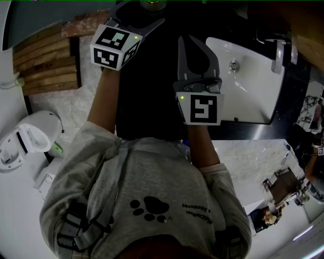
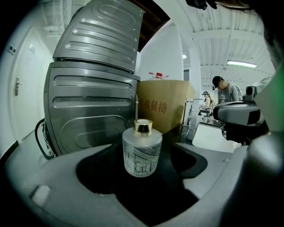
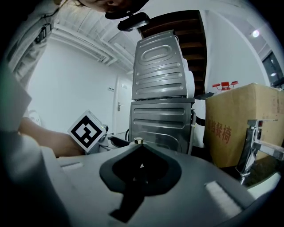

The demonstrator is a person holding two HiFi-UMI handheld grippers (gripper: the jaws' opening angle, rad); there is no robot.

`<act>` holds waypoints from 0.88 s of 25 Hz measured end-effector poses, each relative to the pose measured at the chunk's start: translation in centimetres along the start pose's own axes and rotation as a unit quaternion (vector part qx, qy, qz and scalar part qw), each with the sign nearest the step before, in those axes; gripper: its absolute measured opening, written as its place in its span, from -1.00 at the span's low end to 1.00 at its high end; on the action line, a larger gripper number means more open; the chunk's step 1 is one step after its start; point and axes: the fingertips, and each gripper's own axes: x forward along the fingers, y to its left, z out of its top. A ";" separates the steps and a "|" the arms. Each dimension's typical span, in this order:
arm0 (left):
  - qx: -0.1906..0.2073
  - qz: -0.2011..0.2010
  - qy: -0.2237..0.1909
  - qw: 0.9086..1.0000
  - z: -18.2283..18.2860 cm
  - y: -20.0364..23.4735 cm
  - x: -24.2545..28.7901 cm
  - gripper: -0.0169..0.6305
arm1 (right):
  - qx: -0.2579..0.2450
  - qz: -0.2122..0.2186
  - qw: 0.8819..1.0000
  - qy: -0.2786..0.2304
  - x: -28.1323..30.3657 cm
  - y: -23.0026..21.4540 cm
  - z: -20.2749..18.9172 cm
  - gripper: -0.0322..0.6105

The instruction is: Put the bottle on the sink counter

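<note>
1. Head view: the person's grey shirt (image 1: 136, 202) fills the foreground, with both forearms stretched forward over the dark counter (image 1: 147, 96). The left gripper (image 1: 144, 11) reaches farthest, up to the top edge of the picture. The right gripper (image 1: 185, 43) sits nearer the body, just beside the white sink (image 1: 253, 96), whose faucet (image 1: 278, 55) stands at its far rim. I judge the right one is parked clear so the left can work alone.

2. Left gripper view: its own grey jaws frame the bottom of the picture and stand wide apart. Between them the bottle (image 2: 142, 150), frosted glass with a gold cap, stands upright on the black counter surface. There is a gap on either side of it, so neither pad presses on it. A ribbed metal cabinet (image 2: 93, 88) and a cardboard box (image 2: 165, 104) rise behind. The bottle looks set down and released. What is left is likely a straight pull back that does not brush it.

3. Right gripper view: its jaws lie close to the lens, tips together with nothing between them. Just over the tips peeps the bottle's gold cap. To the left of that is the left gripper's marker cube (image 3: 87, 131), and the faucet stands at the right edge. This gripper looks idle and empty.
</note>
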 end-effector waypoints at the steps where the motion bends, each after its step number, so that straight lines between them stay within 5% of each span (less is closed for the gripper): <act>1: -0.003 0.004 0.003 1.000 -0.2 0.0 -0.6 0.25 | -0.002 -0.001 1.000 0.000 -0.3 0.2 0.1 -0.89; 5: -0.003 0.032 0.002 0.999 -0.3 -0.1 -3.4 0.21 | -0.011 -0.003 1.000 0.000 -1.8 0.7 0.4 -0.89; 9: -0.001 0.062 -0.030 0.998 0.8 -0.6 -6.5 -0.61 | -0.028 -0.011 1.000 0.007 -3.6 0.8 0.0 -0.89; 12: 0.000 0.061 -0.053 0.997 1.8 -2.0 -8.6 -0.92 | -0.033 -0.019 0.999 -0.005 -5.0 1.3 1.3 -0.89; 22: -0.001 0.058 -0.123 0.991 5.2 -7.1 -15.8 -0.94 | -0.048 -0.051 0.997 -0.032 -9.9 3.6 4.7 -0.89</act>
